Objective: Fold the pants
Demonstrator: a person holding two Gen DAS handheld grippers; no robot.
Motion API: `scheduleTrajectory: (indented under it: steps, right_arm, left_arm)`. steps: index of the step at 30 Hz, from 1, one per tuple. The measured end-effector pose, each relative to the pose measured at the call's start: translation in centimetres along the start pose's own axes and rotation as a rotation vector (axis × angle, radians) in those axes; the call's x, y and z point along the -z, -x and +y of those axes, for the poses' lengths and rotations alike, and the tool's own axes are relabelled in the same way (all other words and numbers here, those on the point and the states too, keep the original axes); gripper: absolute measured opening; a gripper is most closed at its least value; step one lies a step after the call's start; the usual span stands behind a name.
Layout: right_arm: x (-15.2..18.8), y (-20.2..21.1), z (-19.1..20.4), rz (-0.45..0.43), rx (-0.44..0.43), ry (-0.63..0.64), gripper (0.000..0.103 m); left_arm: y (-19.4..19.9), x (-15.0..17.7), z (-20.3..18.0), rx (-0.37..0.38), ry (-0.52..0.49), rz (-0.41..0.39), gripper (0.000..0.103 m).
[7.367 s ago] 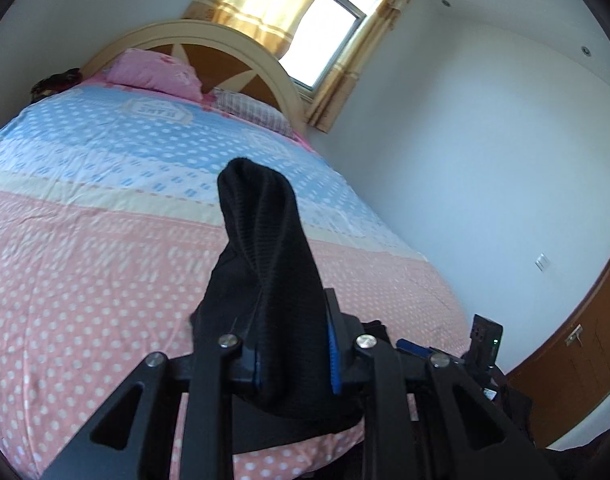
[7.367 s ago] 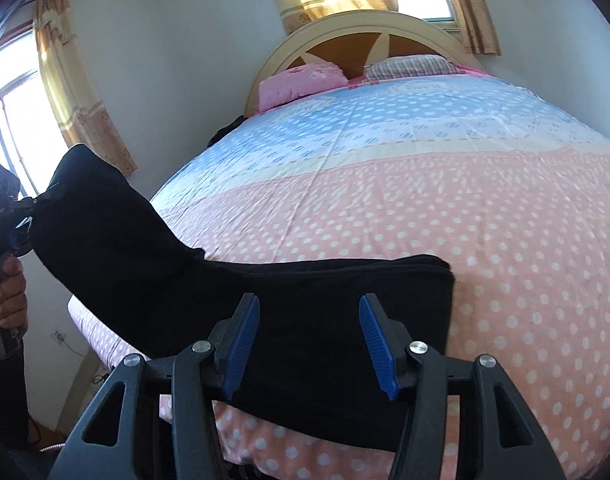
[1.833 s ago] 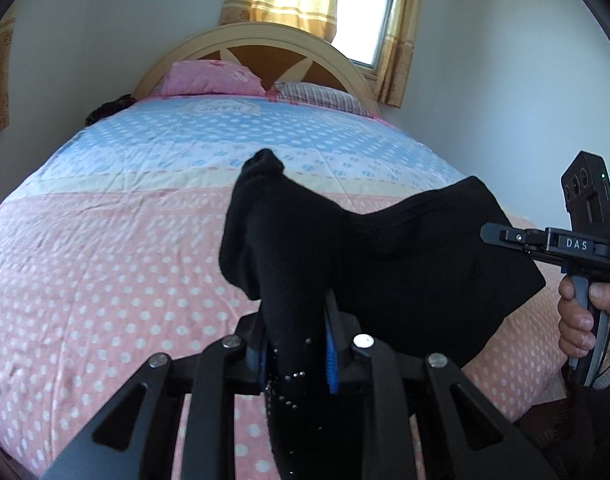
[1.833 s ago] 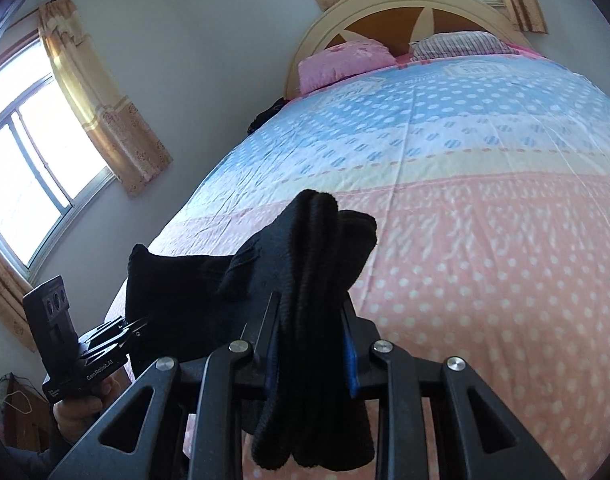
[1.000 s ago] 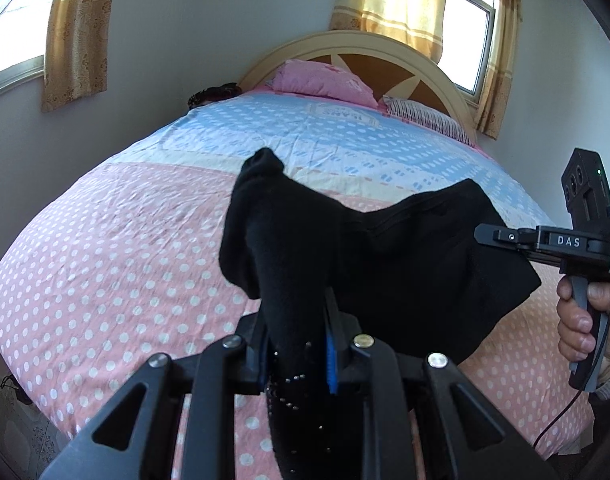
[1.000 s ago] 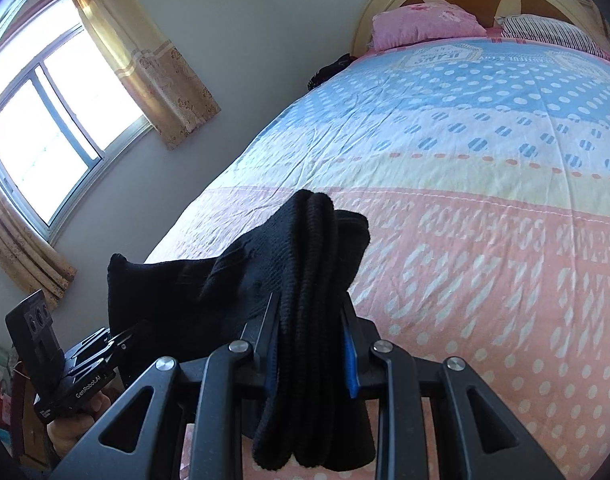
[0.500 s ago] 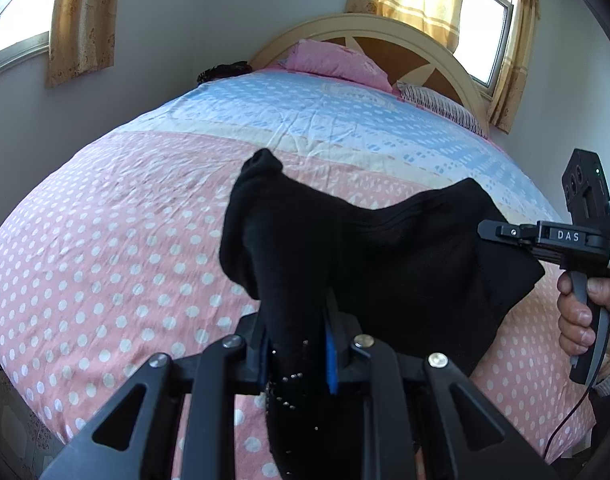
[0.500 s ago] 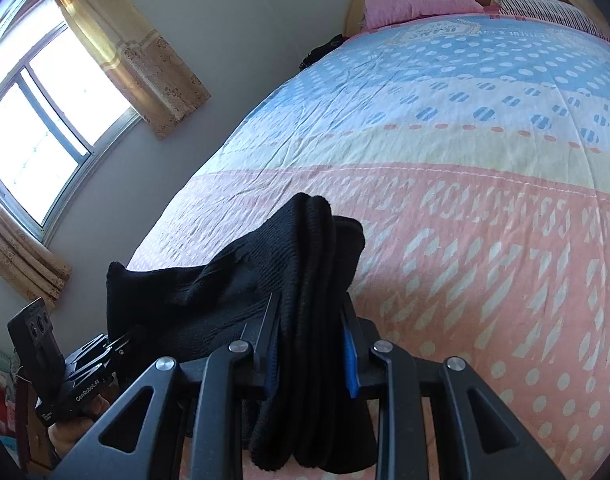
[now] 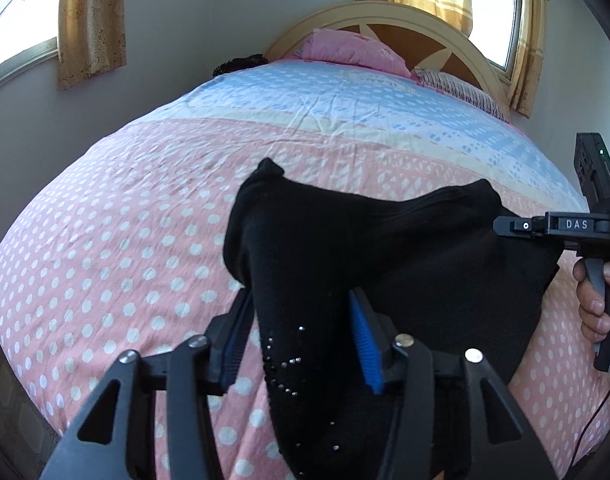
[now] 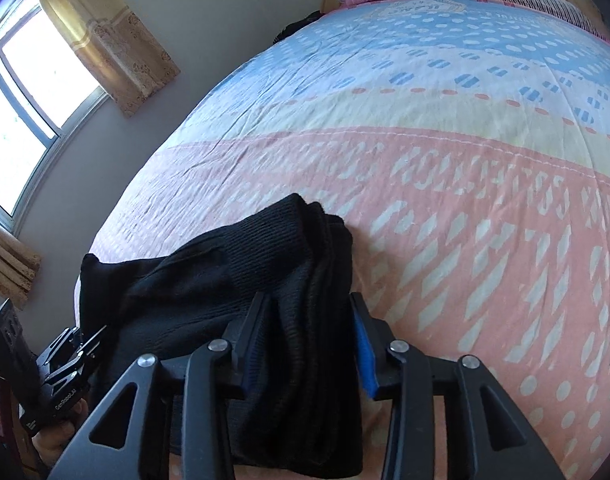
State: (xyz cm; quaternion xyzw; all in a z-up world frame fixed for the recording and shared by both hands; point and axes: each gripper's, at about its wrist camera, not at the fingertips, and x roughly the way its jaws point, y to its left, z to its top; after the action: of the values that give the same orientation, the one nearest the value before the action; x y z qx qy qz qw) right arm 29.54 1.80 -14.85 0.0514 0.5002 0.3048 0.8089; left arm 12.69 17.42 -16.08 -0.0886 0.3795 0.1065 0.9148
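Note:
The folded black pants (image 9: 385, 256) lie on the pink dotted bedspread (image 9: 117, 240) near the foot of the bed. My left gripper (image 9: 299, 340) has its jaws parted around the pants' left end, and the blue pads stand off the cloth. My right gripper (image 10: 307, 344) is likewise parted around the pants (image 10: 265, 288) at their right end. The right gripper also shows in the left wrist view (image 9: 521, 226), at the pants' far corner. The left gripper shows at the lower left of the right wrist view (image 10: 77, 344).
The bed runs away to a pink pillow (image 9: 349, 50) and a striped pillow (image 9: 461, 88) at a wooden headboard (image 9: 405, 28). Curtained windows (image 10: 33, 92) are on the left wall. The bed's edge drops off at the left (image 9: 9, 380).
Both grippers have opened: the jaws were pinched on the bunched pants half a second ago and now stand apart. The pants have come down onto the bedspread.

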Motion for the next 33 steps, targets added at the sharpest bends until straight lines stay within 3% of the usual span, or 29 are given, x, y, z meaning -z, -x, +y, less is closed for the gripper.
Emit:
scheduleTrajectory:
  steps: [1,3,6,13,17,21,24,26,30,33]
  right_arm:
    - [0.0,-0.1,-0.3,-0.002,0.014,-0.008,0.055]
    - [0.0,0.2,-0.8,-0.006,0.004,-0.028,0.056]
    - [0.5,1.9,-0.8,-0.043,0.042,-0.030,0.058]
    - [3.7,8.9,-3.0,-0.134,0.154,-0.079,0.058]
    - [7.2,14.5,-3.4,-0.191,0.197,-0.069,0.058]
    - [11.0,20.3,-2.0,-0.276,0.277,-0.013,0.059]
    - [13.7,25.1,-0.9,-0.369,0.318,0.032,0.059]
    - [15.3,27.6,-0.3,-0.428,0.320,0.041,0.065]
    - [16.8,31.0,0.5,-0.539,0.321,0.031,0.070]
    - [16.9,32.0,1.4,-0.556,0.323,0.058,0.070]
  left_arm:
    - [0.0,0.1,-0.1,-0.007,-0.008,-0.003,0.055]
    - [0.0,0.3,0.1,-0.025,-0.004,-0.007,0.066]
    - [0.5,0.6,0.8,-0.024,0.024,0.001,0.073]
    - [3.0,1.1,1.6,-0.060,0.070,-0.011,0.075]
    - [6.5,0.7,0.7,-0.021,0.082,-0.085,0.076]
    - [10.7,0.2,-0.7,0.003,0.070,-0.189,0.089]
    - [13.2,0.0,-1.9,0.026,0.054,-0.243,0.089]
    - [14.5,0.1,-2.7,0.042,0.037,-0.272,0.089]
    - [16.5,0.5,-3.9,0.061,0.001,-0.305,0.094]
    - [17.3,0.6,-4.8,0.057,-0.027,-0.319,0.094]
